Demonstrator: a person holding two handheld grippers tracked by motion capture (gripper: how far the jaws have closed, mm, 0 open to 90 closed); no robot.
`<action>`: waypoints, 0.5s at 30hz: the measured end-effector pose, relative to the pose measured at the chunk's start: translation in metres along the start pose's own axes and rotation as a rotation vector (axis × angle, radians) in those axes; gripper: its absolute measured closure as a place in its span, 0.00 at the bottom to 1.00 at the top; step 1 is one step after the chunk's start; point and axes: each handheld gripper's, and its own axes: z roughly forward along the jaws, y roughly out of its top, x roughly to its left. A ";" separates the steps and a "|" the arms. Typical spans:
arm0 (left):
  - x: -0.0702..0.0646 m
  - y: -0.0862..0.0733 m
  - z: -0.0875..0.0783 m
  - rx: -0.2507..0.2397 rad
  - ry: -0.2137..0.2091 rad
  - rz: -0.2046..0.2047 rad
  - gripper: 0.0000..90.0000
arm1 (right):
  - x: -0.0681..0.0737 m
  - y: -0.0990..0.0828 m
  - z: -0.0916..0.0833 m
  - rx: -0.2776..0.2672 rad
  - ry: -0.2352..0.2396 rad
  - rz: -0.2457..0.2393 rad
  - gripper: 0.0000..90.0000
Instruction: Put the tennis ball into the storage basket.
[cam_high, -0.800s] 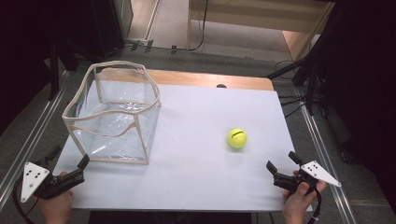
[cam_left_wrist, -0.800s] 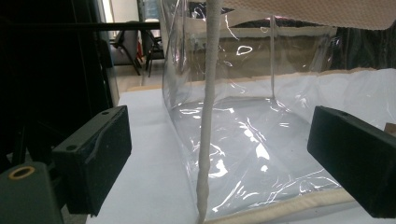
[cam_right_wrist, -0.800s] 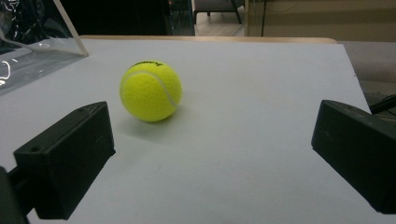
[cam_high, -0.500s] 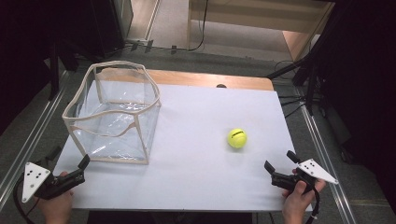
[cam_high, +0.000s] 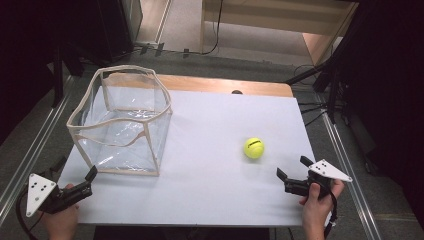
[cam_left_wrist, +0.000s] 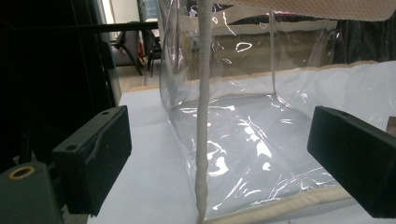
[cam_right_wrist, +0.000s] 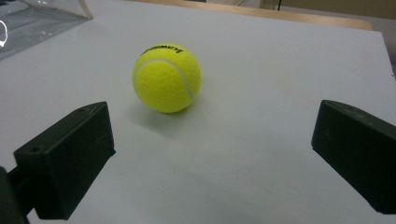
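Observation:
A yellow tennis ball (cam_high: 254, 148) lies on the white tabletop (cam_high: 215, 125), right of centre. My right gripper (cam_high: 292, 166) stands open a short way in front and to the right of it, jaws aimed at it with nothing between them. In the right gripper view the tennis ball (cam_right_wrist: 167, 78) sits ahead of the open right gripper (cam_right_wrist: 210, 154), a little to the left. A clear soft-sided bin (cam_high: 122, 120) with cream edging stands at the left. My left gripper (cam_high: 77, 170) is open just before its near left corner. In the left gripper view the left gripper (cam_left_wrist: 219, 149) faces the bin's corner seam (cam_left_wrist: 201, 140).
A strip of wooden table edge (cam_high: 225, 85) shows behind the white top. Metal rails (cam_high: 345, 165) run along both sides of the table, with cables on the floor at the right. Bare white surface lies between the bin and the ball.
My right gripper has moved left and forward, closer to the tennis ball. The left gripper, the bin and the ball have stayed put.

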 end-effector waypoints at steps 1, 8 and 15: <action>0.000 0.000 0.000 0.000 0.000 0.001 0.08 | 0.000 0.002 0.001 0.009 0.008 -0.007 0.00; 0.000 0.000 0.000 -0.002 -0.001 0.000 0.08 | 0.002 0.015 0.010 0.043 0.029 -0.024 0.00; 0.000 0.000 0.000 0.005 0.002 -0.001 0.08 | 0.007 0.032 0.021 0.091 0.085 -0.060 0.00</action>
